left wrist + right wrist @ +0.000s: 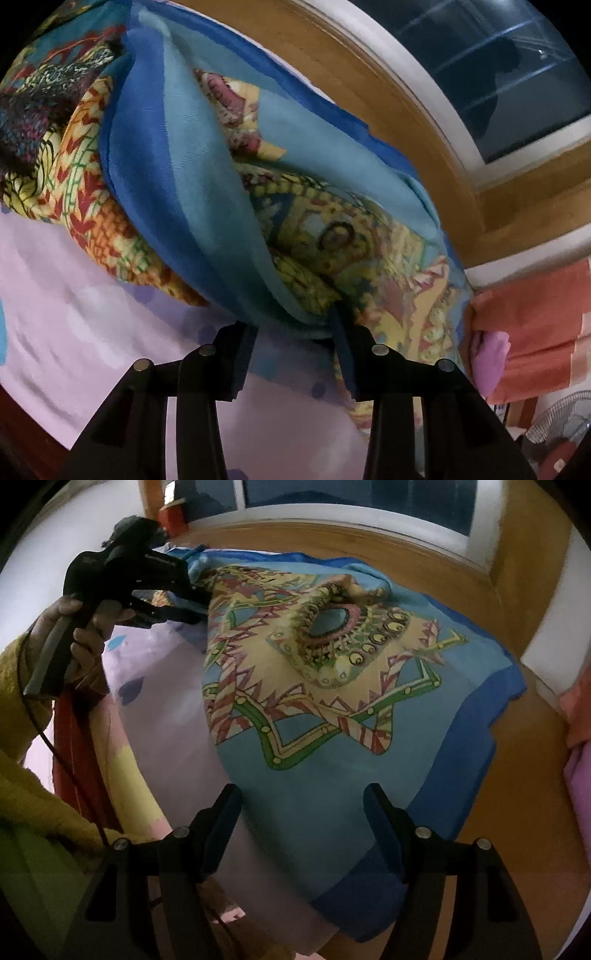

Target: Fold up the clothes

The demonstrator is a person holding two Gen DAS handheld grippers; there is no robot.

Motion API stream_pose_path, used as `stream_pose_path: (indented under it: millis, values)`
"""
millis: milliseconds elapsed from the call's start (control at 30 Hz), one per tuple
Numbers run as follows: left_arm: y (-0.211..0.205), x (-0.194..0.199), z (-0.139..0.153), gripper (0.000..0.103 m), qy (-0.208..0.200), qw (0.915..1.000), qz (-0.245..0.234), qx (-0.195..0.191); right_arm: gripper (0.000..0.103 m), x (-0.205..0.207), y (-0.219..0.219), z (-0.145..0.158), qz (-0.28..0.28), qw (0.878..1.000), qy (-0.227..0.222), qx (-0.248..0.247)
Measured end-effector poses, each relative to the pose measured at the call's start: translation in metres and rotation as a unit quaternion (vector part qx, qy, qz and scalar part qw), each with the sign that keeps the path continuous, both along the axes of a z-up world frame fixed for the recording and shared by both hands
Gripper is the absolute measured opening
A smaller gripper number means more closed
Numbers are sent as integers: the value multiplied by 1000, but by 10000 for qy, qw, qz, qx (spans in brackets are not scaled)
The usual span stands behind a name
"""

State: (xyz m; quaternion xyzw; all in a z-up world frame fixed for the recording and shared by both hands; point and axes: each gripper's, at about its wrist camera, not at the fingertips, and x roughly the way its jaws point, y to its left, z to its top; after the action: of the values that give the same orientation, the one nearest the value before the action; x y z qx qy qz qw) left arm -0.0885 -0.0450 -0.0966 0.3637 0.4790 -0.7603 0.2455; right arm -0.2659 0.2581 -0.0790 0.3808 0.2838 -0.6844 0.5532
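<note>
A blue scarf [332, 775] with a yellow, red and green pattern lies spread on a lilac sheet [166, 720]. My right gripper [304, 805] is open just above its near blue corner, fingers wide apart and nothing between them. In the left wrist view the same scarf [177, 177] is bunched in thick folds right in front of my left gripper [291, 354], which is open. A fold edge hangs between its fingertips, and the right finger [343, 350] touches the cloth. From the right wrist, the left gripper [195, 602] is at the scarf's far left corner, held by a hand [85, 642] in a yellow sleeve.
A second patterned cloth [55, 158] in yellow, red and dark colours lies piled left of the scarf. A wooden frame [369, 542] and a window [498, 74] run behind the bed. Orange fabric [535, 325] and a fan [557, 421] are at the right.
</note>
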Motion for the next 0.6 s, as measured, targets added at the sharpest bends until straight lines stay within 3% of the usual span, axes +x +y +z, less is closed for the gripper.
stream_pose_path:
  millis: [133,200,233,267,300,433,600]
  values:
    - [5,1,11,40,-7,9998,-95,-151,69,-7,6,5,-191,9998,-37,-67]
    - [7,1,17,33,-11,9996,-143,-226,66,-11,9,7,-287,9995,-56,-101]
    - [9,2,20,10,-13,9995,-166,-264,48,-13,10,8,-334,9994,-65,-117]
    - [10,2,22,5,-15,9994,-190,-302,17,-15,12,10,-382,9992,-74,-134]
    - [11,2,25,5,-16,9992,-214,-340,0,-17,13,11,-430,9989,-84,-151]
    - [16,3,36,4,-24,9983,-309,-490,1,-24,19,16,-620,9978,-121,-218]
    - [50,32,97,4,-5,9926,-722,-977,1,-35,57,81,-486,9980,32,-404]
